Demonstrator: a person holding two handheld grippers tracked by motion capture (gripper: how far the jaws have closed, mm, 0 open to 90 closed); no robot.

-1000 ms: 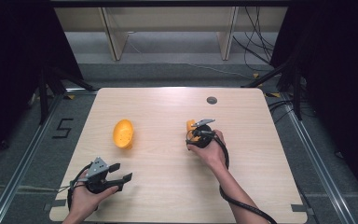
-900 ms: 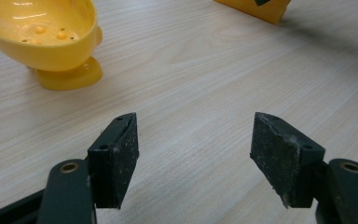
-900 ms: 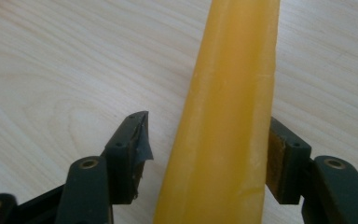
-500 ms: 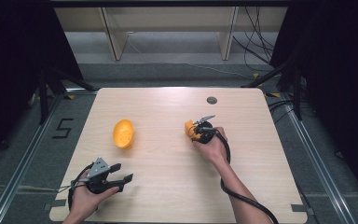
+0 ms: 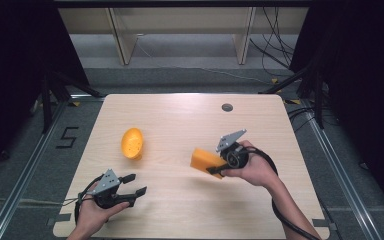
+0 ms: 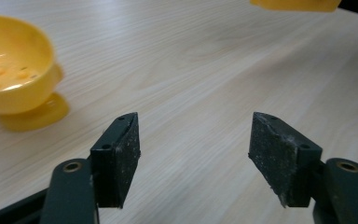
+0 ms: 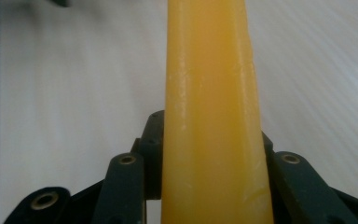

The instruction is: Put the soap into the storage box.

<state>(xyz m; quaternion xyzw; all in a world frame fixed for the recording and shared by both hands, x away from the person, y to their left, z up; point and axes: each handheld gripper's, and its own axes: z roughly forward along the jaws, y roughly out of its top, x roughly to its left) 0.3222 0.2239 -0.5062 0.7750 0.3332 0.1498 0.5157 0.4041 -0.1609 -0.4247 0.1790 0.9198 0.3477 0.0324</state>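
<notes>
Orange block (image 5: 204, 161) clamped in right hand-held gripper (image 5: 219, 169), right of centre — keep squeeze firm, carry level. Left hand-held gripper (image 5: 136, 184) open, empty, lower left near yellow bowl (image 5: 132, 143).

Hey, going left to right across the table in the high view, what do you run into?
Left gripper → yellow bowl → orange block → right gripper, whose jaws are shut on that block → small dark hole in the table.

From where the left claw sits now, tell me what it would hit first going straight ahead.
Likely nothing nearby: the open left claw faces bare table. The yellow bowl lies off to its left, and the orange block far ahead to the right; depth is unclear.
</notes>
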